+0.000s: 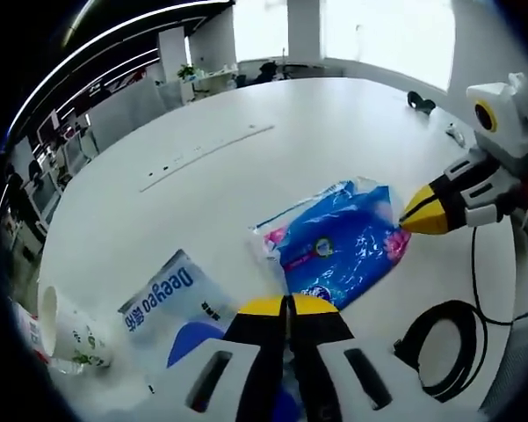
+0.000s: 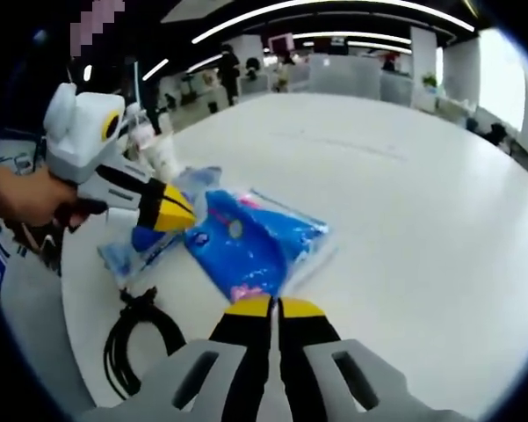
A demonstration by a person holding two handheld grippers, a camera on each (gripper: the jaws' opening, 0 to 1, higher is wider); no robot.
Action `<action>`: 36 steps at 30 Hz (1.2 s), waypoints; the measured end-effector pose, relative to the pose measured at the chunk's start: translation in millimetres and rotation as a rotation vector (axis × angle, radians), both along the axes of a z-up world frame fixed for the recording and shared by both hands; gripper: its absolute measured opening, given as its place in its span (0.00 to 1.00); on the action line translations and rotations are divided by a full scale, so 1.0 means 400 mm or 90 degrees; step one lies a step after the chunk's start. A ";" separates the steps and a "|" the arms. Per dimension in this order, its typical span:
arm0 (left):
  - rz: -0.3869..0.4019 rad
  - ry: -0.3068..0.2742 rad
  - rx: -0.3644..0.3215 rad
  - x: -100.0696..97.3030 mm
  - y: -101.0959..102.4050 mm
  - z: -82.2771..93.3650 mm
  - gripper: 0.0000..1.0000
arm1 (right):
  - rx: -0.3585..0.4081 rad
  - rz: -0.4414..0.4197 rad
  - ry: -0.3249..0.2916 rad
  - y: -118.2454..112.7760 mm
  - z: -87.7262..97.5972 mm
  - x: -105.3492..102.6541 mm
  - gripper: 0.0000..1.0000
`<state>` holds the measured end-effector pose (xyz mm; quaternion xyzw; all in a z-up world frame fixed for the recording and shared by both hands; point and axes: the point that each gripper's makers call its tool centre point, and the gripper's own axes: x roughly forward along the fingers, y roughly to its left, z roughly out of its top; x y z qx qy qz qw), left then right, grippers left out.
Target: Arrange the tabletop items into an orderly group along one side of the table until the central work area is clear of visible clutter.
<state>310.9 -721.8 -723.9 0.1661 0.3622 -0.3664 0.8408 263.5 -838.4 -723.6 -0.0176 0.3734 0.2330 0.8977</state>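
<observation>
Left gripper view showed the left hand-held gripper with its yellow-tipped jaws pressed together, their tips touching the near edge of the glossy blue plastic refill pack lying flat on the white round tabletop; whether they pinched any film could not be told. The right hand-held gripper reached to the pack's far corner, its jaws also closed, tip at the plastic edge, likely so the two could drag or lift the pack together towards one side. Right gripper view showed its own jaws together just short of that pack, with the left hand-held gripper over its opposite end. Beside the pack, on the left gripper's side, lay a pale blue-and-white soft packet printed "Deeggo", and beyond that a white paper cup with green print tipped on its side, contents not visible. A coiled black cable rested near the pack at the tabletop's edge. By my judgement, the clutter remained ungrouped.
</observation>
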 end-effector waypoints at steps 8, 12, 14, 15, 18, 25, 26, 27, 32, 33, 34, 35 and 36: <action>-0.002 0.004 -0.016 -0.006 -0.026 0.010 0.00 | 0.007 -0.005 -0.003 -0.026 0.002 -0.002 0.00; -0.008 0.001 -0.025 -0.004 -0.050 0.022 0.00 | -0.001 -0.011 -0.009 -0.049 0.012 0.003 0.00; -0.010 -0.002 -0.029 -0.002 -0.062 0.030 0.00 | -0.003 -0.015 -0.015 -0.062 0.022 0.010 0.00; -0.011 -0.004 -0.030 -0.001 -0.067 0.033 0.00 | -0.003 -0.016 -0.017 -0.068 0.024 0.015 0.00; -0.015 -0.009 -0.036 0.005 -0.083 0.040 0.00 | -0.007 -0.019 -0.022 -0.087 0.030 0.026 0.00; -0.027 -0.017 -0.041 0.018 -0.121 0.052 0.00 | -0.018 -0.027 -0.029 -0.124 0.039 0.047 0.00; -0.028 -0.018 -0.041 0.020 -0.125 0.053 0.00 | -0.020 -0.027 -0.029 -0.127 0.037 0.049 0.00; -0.030 -0.019 -0.039 0.022 -0.128 0.053 0.00 | -0.020 -0.027 -0.031 -0.130 0.037 0.050 0.00; -0.036 -0.021 -0.037 0.032 -0.150 0.053 0.00 | -0.027 -0.032 -0.032 -0.148 0.032 0.063 0.00; -0.038 -0.021 -0.037 0.033 -0.153 0.054 0.00 | -0.028 -0.033 -0.032 -0.152 0.033 0.065 0.00; -0.038 -0.020 -0.038 0.035 -0.156 0.054 0.00 | -0.029 -0.034 -0.034 -0.156 0.033 0.069 0.00; -0.039 -0.020 -0.038 0.036 -0.157 0.053 0.00 | -0.029 -0.034 -0.034 -0.160 0.033 0.072 0.00; -0.040 -0.020 -0.037 0.038 -0.158 0.052 0.00 | -0.028 -0.035 -0.034 -0.162 0.033 0.075 0.00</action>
